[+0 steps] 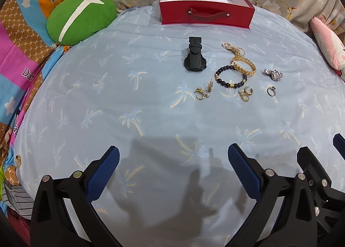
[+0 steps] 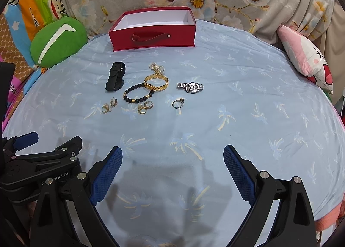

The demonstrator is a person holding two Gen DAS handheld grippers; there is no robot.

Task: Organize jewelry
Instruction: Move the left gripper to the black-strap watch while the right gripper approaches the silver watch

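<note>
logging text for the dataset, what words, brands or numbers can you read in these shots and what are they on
"obot.AI": white print on the left gripper's black body in the right wrist view; the first letters are hidden behind a screw.
"Da": start of a white word on the pink patch of the patchwork blanket, cut off.
Upside-down print on the blanket's orange patch: too blurred to read.
Silver watch dial: too small to read.
Red box: no text.

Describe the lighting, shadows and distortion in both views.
Left wrist view: even indoor light; the left gripper casts soft grey shadows on the sheet; fisheye bends the red box and darkens the corners. Right wrist view: similar soft shadows below the right gripper; the silver watch glints slightly; jewelry stays sharp, the edges curve strongly.
</note>
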